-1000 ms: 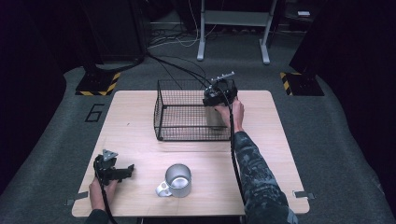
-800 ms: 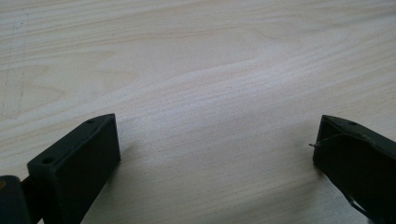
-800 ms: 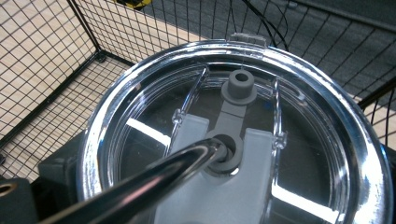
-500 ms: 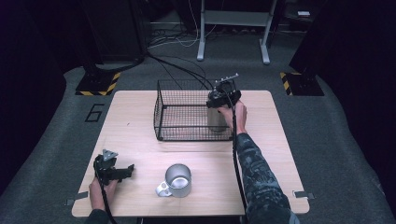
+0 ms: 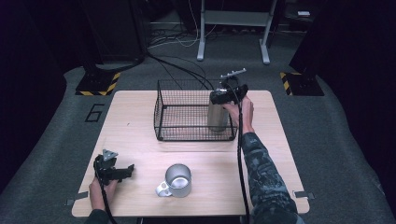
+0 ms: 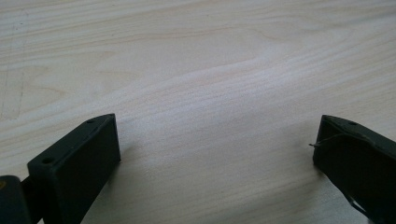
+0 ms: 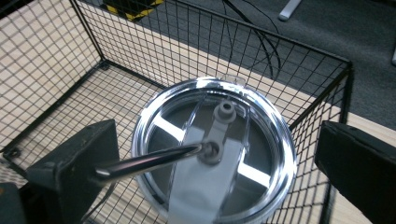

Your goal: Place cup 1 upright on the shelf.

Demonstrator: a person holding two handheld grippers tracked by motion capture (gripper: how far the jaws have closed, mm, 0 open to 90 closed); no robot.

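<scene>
A steel tumbler (image 5: pixel 218 114) with a clear lid and a metal straw stands upright in the right end of a black wire basket (image 5: pixel 161 112). My right gripper (image 5: pixel 227 94) hovers just over it. In the right gripper view its jaws stand open on either side of the tumbler lid (image 7: pixel 215 149), with a gap on each side, and the straw (image 7: pixel 149 161) leans toward the left jaw. My left gripper (image 5: pixel 125 171) rests on the table near the front left. It is open, with only bare wood between its fingers (image 6: pixel 79 158).
A steel mug (image 5: pixel 177 179) with a handle stands on the wooden table (image 5: pixel 280 154) near the front middle. The basket walls (image 7: pixel 140 51) rise around the tumbler. Cables and a desk frame lie on the floor beyond the table.
My right gripper has drawn up and slightly right off the tumbler, which now stands more exposed in the basket. The left gripper and mug have not moved.
</scene>
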